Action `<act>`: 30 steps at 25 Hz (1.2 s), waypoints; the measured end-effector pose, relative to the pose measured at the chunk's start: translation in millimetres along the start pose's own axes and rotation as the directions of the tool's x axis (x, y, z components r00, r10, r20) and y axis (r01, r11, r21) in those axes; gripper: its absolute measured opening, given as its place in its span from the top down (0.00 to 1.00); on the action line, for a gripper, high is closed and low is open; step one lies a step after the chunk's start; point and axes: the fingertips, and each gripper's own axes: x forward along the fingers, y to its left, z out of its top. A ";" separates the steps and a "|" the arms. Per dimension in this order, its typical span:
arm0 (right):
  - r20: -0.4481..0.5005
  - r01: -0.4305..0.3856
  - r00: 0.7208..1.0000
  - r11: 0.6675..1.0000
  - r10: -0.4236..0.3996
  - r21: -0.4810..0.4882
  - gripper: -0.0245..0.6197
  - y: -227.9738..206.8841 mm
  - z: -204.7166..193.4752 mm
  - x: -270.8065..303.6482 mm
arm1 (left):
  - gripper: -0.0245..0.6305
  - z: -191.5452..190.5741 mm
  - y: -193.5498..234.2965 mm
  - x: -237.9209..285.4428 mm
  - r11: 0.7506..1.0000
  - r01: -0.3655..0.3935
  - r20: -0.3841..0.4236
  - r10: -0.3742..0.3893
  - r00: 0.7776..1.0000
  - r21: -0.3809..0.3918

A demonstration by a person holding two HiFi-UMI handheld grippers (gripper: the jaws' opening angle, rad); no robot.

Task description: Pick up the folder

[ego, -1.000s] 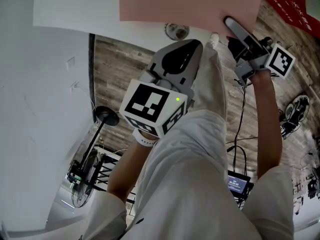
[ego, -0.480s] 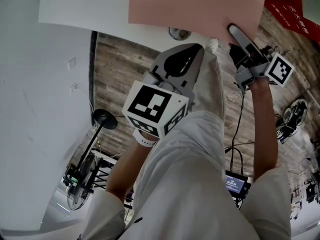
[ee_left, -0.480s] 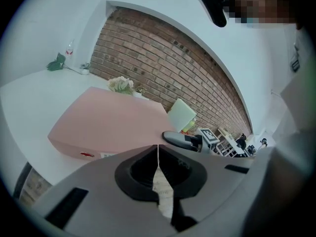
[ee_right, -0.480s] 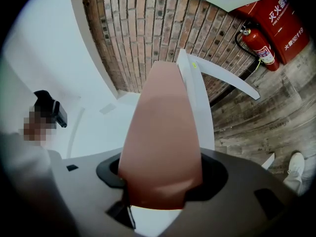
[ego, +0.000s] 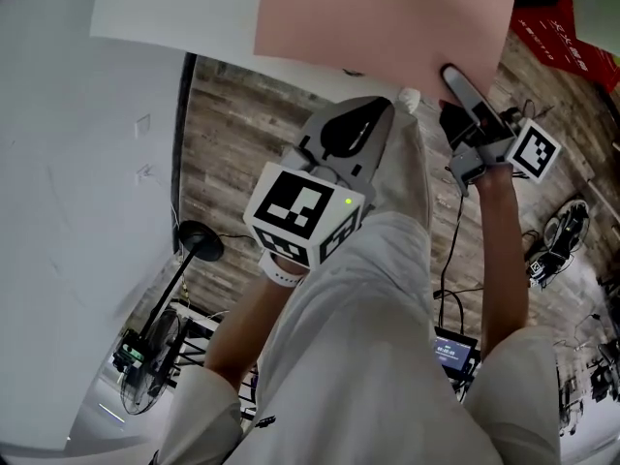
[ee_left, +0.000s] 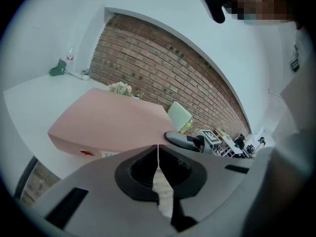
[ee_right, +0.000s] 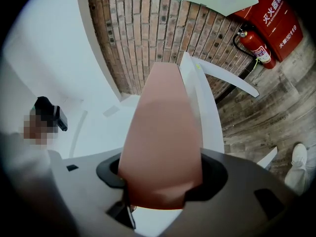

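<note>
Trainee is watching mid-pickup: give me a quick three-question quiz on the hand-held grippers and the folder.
1. True or false: the jaws of the left hand-held gripper stand wide apart.
2. The right hand-held gripper is shut on: A the folder; B a cup; C nothing.
3. Fill in: the folder's colour is ___.

Key: 1 false (its jaws are together, with nothing between them); 2 A; 3 pink.
</note>
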 end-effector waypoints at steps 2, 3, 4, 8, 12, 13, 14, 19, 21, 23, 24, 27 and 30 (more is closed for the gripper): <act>0.016 0.000 1.000 1.000 0.000 -0.001 0.51 6.4 -2.3 -6.1 | 0.93 -0.5 -3.2 -7.7 1.000 0.001 0.006 -0.001 1.000 0.001; 0.025 0.002 1.000 1.000 -0.002 0.000 0.51 9.8 -3.3 -9.2 | 0.93 -0.5 -4.6 -11.7 1.000 0.001 0.009 -0.001 1.000 0.001; 0.035 0.005 0.999 1.000 -0.005 0.001 0.51 13.3 -4.2 -12.0 | 0.93 -0.5 -5.7 -15.6 1.000 0.001 0.013 -0.001 1.000 0.000; 0.066 0.006 0.998 1.000 -0.006 0.003 0.51 25.2 -4.7 -18.1 | 0.93 2.0 -3.7 -26.8 1.000 -0.007 0.027 0.007 1.000 -0.001; 0.096 -0.008 0.995 1.000 0.007 0.007 0.51 39.6 -4.9 -22.6 | 0.93 6.3 -0.8 -37.3 1.000 -0.013 0.045 0.013 0.999 -0.002; 0.101 -0.008 0.995 1.000 0.008 0.004 0.51 44.1 -5.5 -23.6 | 0.93 7.5 -0.9 -40.8 1.000 -0.014 0.051 0.014 0.999 -0.001; 0.105 -0.008 0.994 1.000 0.007 0.000 0.51 48.6 -6.2 -24.6 | 0.93 8.8 -1.1 -44.5 1.000 -0.015 0.056 0.015 0.998 -0.001; 0.110 -0.009 0.994 1.000 0.011 -0.019 0.51 71.8 -13.3 -28.7 | 0.93 14.1 -2.7 -64.8 1.000 -0.019 0.088 0.020 0.996 -0.006; 0.111 -0.014 0.994 0.999 0.017 -0.029 0.51 82.5 -15.1 -29.5 | 0.93 17.0 -3.5 -71.2 1.000 -0.020 0.102 0.021 0.995 -0.009; 0.113 -0.017 0.993 0.999 0.021 -0.040 0.51 92.9 -16.7 -29.3 | 0.93 20.0 -4.0 -77.1 1.000 -0.021 0.115 0.022 0.993 -0.009; 0.114 -0.017 0.993 0.999 0.022 -0.045 0.51 97.3 -17.8 -28.9 | 0.93 21.4 -4.1 -80.1 1.000 -0.021 0.122 0.022 0.992 -0.008; 0.117 -0.029 0.992 0.998 0.035 -0.054 0.51 108.7 -22.5 -26.2 | 0.93 24.9 -3.5 -89.8 1.000 -0.022 0.143 0.023 0.989 -0.007; 0.127 -0.041 0.991 0.998 0.048 -0.052 0.52 119.8 -27.8 -23.9 | 0.93 28.5 -4.7 -98.9 1.000 -0.022 0.164 0.023 0.986 -0.007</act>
